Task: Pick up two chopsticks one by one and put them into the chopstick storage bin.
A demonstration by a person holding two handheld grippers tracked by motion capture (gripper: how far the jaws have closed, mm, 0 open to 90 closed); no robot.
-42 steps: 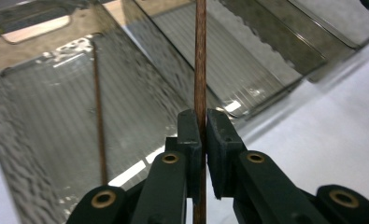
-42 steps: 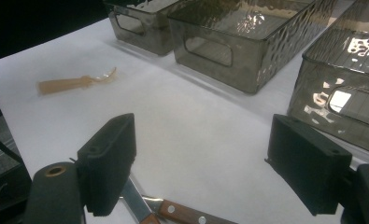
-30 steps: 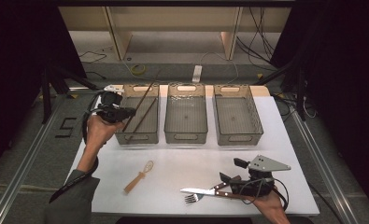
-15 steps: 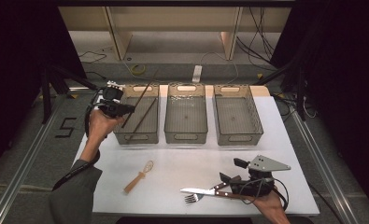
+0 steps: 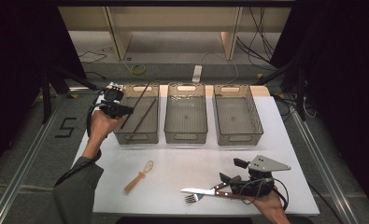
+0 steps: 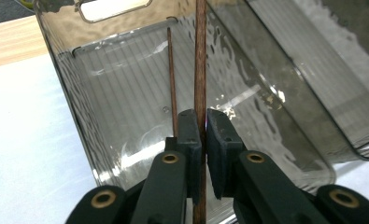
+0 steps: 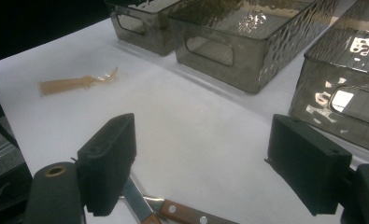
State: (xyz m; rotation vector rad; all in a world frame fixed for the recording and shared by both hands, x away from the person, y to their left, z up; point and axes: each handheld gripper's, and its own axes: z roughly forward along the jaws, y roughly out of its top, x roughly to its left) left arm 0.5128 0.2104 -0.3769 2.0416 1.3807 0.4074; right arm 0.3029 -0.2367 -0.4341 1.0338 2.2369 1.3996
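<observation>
A person's left gripper is clamping a dark wooden chopstick over the leftmost bin of three smoked-plastic bins lined up across a white table, the stick slanting up and away above the bin while a second chopstick is already lying inside, leaning along the floor toward the far wall. In the left gripper view the jaws are pinching the stick near its lower end, pads tight against the wood. The work in hand appears to be sorting utensils by kind, and this step looks like the drop-off: the next move would call for lowering the stick's tip past the near rim and letting go so it is resting beside its partner rather than propped over the edge. The bin's walls are leaving a narrow slot, so the long stick will likely need tilting along the bin's length. Nearer the person, the right gripper is hovering with jaws spread wide and empty above a wood-handled knife, a fork just beside it. A small wooden-handled whisk is lying apart on open tabletop, with free room all around it.
</observation>
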